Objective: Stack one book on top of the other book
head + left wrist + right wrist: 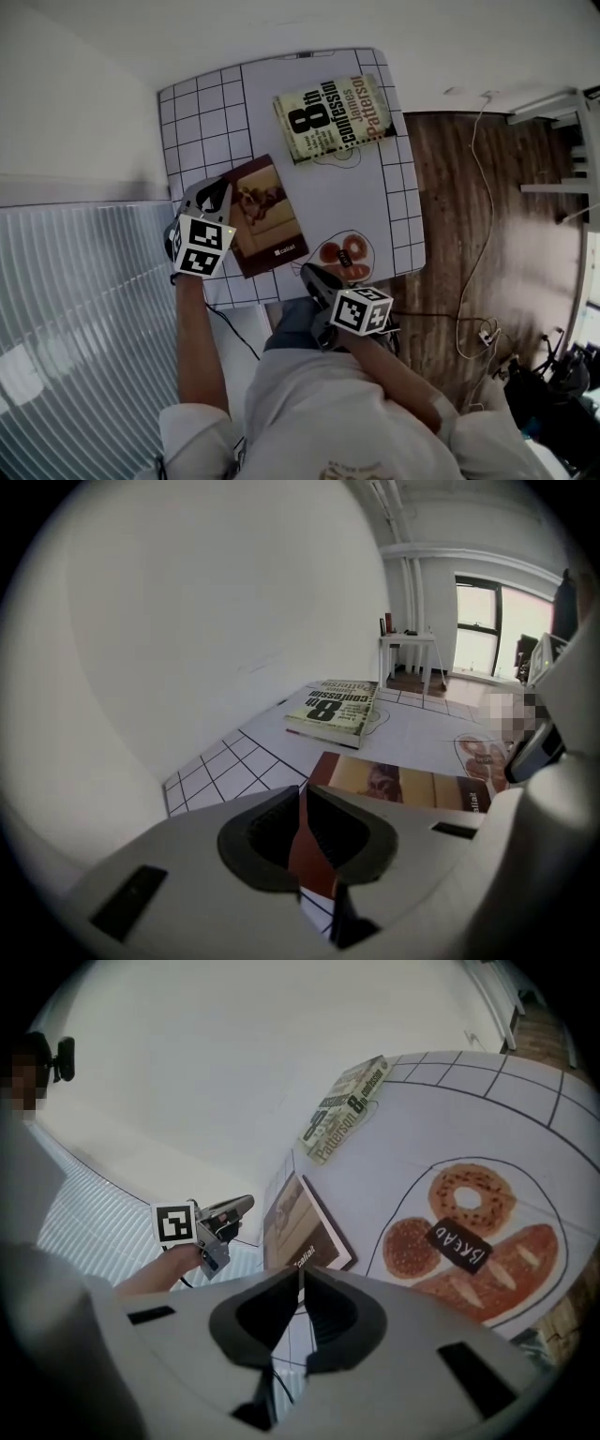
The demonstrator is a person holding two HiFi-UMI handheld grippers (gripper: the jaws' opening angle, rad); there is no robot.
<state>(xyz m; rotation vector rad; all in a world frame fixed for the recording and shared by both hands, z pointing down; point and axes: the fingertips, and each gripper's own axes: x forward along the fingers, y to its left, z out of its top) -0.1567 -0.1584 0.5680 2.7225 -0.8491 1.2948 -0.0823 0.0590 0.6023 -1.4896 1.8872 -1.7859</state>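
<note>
White wall (75, 112) and a ribbed white panel (84, 309) on the left, dark wood plank floor (469, 187) on the right with a thin pale cable (473, 234) trailing over it. The floor's far right edge is cluttered and too dark to sort out.

Square white table with black grid lines (309, 187) sits in the middle. A printed bread-and-doughnut drawing (345, 253) is by its near edge.

The person's white shirt (328, 412) hides the floor under the table's near side.

Two books lie flat and well apart, not stacked. The cream paperback with a big black "8th confession" title (333, 114) is at the far side. The dark red-brown book with a tan picture cover (267, 220) is at the near left.

Left gripper (217, 194): jaws closed together, nothing gripped, tips over the red-brown book's left edge. Its own view shows the red cover through the slit between the jaws. Can't tell if it touches.

Right gripper (309, 272): jaws closed together, empty, at the table's near edge just beside the bread drawing.

The left gripper view shows a small white side table (408, 653) and a bright window (487, 630) far back.
</note>
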